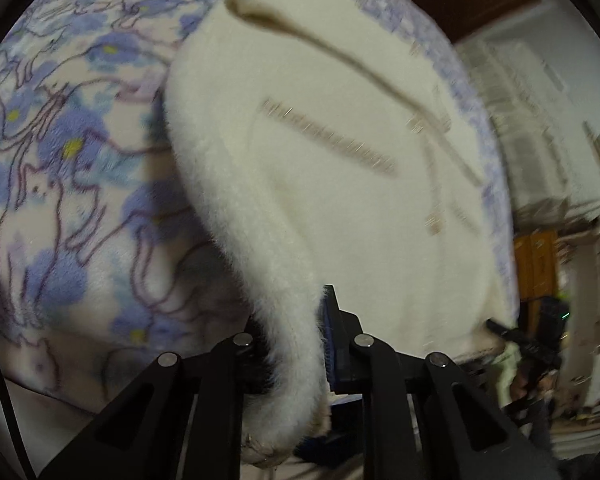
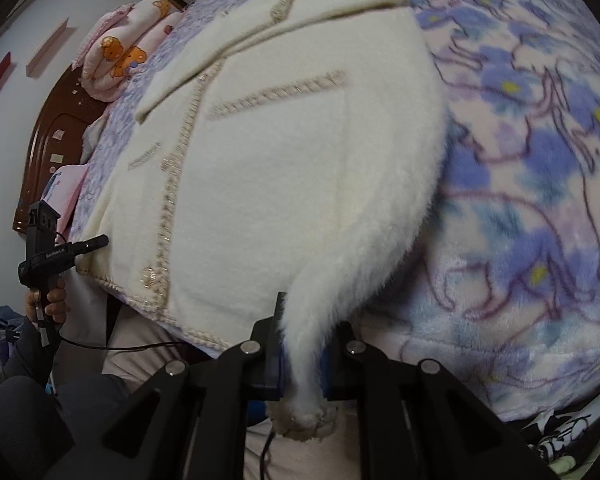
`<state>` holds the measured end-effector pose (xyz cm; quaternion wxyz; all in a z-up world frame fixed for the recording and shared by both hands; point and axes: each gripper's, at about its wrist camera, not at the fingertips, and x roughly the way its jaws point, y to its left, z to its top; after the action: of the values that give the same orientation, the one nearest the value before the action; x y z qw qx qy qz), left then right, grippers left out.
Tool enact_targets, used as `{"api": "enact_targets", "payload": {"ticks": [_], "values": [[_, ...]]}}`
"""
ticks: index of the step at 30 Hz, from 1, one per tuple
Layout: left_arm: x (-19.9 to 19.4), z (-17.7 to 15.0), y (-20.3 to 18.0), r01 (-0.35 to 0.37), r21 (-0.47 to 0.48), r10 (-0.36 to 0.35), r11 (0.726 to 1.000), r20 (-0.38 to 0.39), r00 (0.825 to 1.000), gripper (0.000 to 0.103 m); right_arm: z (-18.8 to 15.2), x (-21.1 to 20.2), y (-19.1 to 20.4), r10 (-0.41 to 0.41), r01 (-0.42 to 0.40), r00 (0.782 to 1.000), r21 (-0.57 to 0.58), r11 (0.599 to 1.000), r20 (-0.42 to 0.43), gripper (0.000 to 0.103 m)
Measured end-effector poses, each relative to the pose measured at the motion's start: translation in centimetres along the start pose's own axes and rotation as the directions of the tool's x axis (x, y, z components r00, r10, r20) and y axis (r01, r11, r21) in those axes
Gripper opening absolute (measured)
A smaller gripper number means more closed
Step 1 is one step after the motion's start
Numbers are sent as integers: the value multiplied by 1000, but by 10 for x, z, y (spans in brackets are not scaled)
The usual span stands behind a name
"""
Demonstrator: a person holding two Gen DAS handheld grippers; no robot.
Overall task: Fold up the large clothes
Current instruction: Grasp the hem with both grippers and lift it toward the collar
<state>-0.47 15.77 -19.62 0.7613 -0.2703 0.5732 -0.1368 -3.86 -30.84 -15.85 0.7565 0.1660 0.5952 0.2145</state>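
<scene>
White fuzzy jacket (image 1: pixel 340 208) lies spread on a bed covered by a blue-flowered fleece blanket (image 1: pixel 60 160); pale beaded trim runs across its front and along its edge. Left gripper (image 1: pixel 296 344) has its jaws pinched nearly together on a gathered corner of the jacket hem, the fabric bunched between the pads and hanging out below them. Right gripper (image 2: pixel 304 344) likewise nearly closed on the other hem corner, a narrow tail of white fabric squeezed between its pads and spilling underneath. Both corners are drawn up off the blanket toward the cameras; the rest of the jacket stays flat on the bed. In the right wrist view, a hand (image 2: pixel 48 300) holds the other gripper's black handle at the bed's near edge. A rolled pink quilt (image 2: pixel 120 48) sits by the dark wooden headboard (image 2: pixel 56 120).
</scene>
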Motion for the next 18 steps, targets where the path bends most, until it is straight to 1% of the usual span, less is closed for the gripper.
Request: {"api": "enact_targets", "payload": {"ticks": [1,3,5,8,10,11,13,14,15,16,17,18], "values": [[-9,6,-6,48,-16,-47,999,32,998,14,6,-8,4,21,-21,1000,-7,1000,20,11],[-25,19,-19,135,-32,-131,990,97,987,13,20,-27,14,73,-72,994,-17,997,80,11],[-35,35,-33,181,-33,-174,983,147,974,13,42,-49,22,120,-118,980,-25,993,155,10],[-53,68,-48,222,-40,-209,974,213,954,13,77,-76,31,181,-183,948,-16,983,263,10],[-62,99,-54,222,-50,-202,974,262,944,12,109,-90,31,203,-219,920,12,976,335,10],[-64,115,-56,216,-57,-191,975,286,939,12,123,-94,30,200,-225,910,28,974,362,10],[-67,146,-53,187,-86,-149,979,328,933,13,156,-98,20,171,-224,892,80,971,417,10],[-66,161,-49,171,-99,-128,980,340,932,13,171,-95,11,154,-225,887,116,968,436,11],[-60,180,-45,140,-116,-91,983,353,931,14,186,-91,5,128,-218,884,153,964,450,12],[-55,195,-39,124,-134,-69,983,356,932,17,202,-84,-4,100,-206,885,189,960,455,14],[-46,211,-33,90,-147,-34,985,347,937,21,217,-75,-15,64,-184,892,230,956,447,15],[-38,224,-24,62,-165,-4,984,329,944,28,233,-63,-26,30,-158,906,271,949,423,20]]}}
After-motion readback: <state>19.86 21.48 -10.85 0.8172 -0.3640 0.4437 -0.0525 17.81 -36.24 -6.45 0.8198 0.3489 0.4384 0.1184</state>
